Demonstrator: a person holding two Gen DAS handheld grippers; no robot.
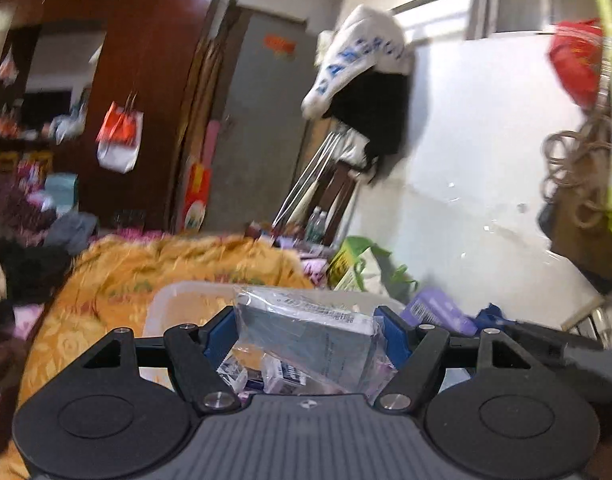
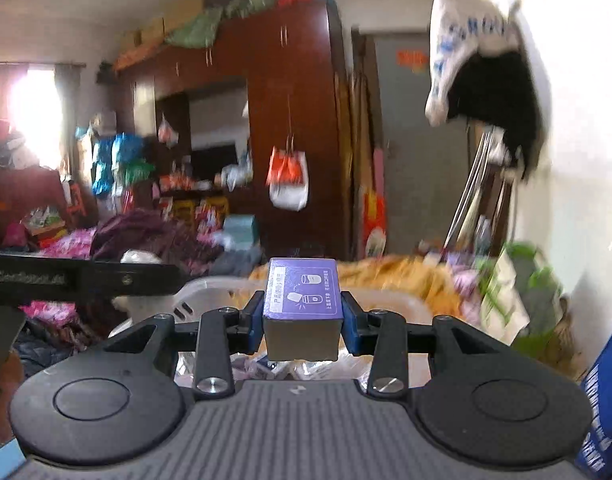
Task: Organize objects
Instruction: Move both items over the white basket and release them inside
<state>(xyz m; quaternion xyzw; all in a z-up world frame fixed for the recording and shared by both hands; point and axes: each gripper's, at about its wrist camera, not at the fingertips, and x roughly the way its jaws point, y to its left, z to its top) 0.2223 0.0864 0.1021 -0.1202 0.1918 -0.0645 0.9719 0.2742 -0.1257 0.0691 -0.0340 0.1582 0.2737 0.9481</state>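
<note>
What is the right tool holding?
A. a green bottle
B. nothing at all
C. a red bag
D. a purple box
D: in the right wrist view, the right tool has its two blue pads pressed on the sides of a small purple box with white pictures on its top.
</note>
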